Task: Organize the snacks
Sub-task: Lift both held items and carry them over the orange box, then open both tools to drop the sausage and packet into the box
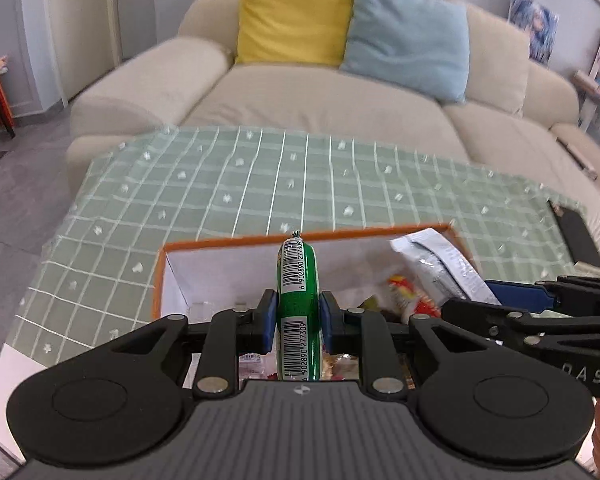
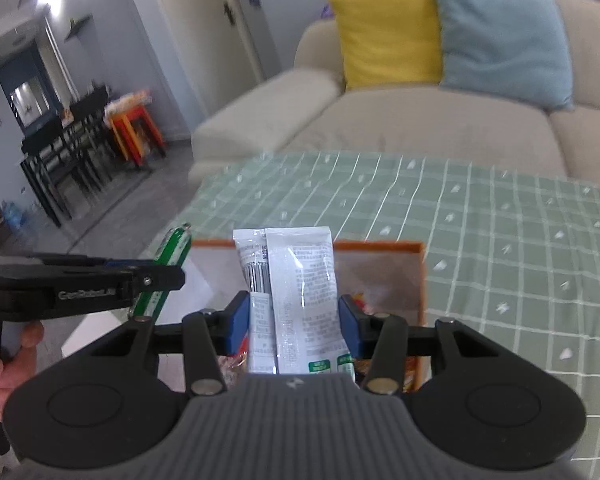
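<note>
Here, left gripper fingers clamp a green sausage above the orange box; at 3 o'clock, right gripper fingers pinch a white packet.

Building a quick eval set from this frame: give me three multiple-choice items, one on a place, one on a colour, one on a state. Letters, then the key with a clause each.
1. Where is the green sausage?
A. Lying flat on the tablecloth
B. Held between the pads of the left gripper, over the box
C. On the sofa

2. What colour is the rim of the box?
A. Orange
B. Blue
C. Black

3. What state is the right gripper in?
A. Wide open, holding nothing
B. Out of view
C. Shut on the white packet

Key:
1 B, the left wrist view shows both blue pads pressed on the sausage above the box.
2 A, an orange edge runs along the box's far wall.
3 C, the right wrist view shows its pads against both sides of the white packet.
</note>
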{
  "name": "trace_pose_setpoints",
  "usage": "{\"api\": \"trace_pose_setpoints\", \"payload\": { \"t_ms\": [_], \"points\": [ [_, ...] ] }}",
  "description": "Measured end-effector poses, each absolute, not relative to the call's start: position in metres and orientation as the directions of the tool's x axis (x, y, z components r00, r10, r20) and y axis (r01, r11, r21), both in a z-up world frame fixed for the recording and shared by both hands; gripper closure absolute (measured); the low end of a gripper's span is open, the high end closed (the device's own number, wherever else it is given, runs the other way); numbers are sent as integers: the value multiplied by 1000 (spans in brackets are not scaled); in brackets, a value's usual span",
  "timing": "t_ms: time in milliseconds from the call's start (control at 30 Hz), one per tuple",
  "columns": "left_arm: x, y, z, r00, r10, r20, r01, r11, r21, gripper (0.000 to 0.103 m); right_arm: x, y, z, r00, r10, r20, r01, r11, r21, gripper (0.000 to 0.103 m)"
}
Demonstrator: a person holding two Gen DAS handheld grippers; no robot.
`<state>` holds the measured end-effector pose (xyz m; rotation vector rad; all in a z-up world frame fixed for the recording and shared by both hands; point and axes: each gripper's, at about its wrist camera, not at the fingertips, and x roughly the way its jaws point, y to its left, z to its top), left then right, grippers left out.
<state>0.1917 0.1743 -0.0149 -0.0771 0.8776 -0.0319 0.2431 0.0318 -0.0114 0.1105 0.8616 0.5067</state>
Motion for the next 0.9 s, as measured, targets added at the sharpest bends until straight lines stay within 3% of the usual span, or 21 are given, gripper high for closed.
{"api": "trace_pose_setpoints", "payload": {
  "t_ms": [367, 900],
  "points": [
    [208, 175, -78, 513, -22, -858, 7, 1000, -21, 79, 275, 60, -74, 447, 386, -807, -374, 900, 223, 58],
    [216, 181, -93, 469, 0, -883, 6, 1000, 3, 78, 289, 79, -101, 389, 381, -838, -361, 900, 242, 54]
  ]
}}
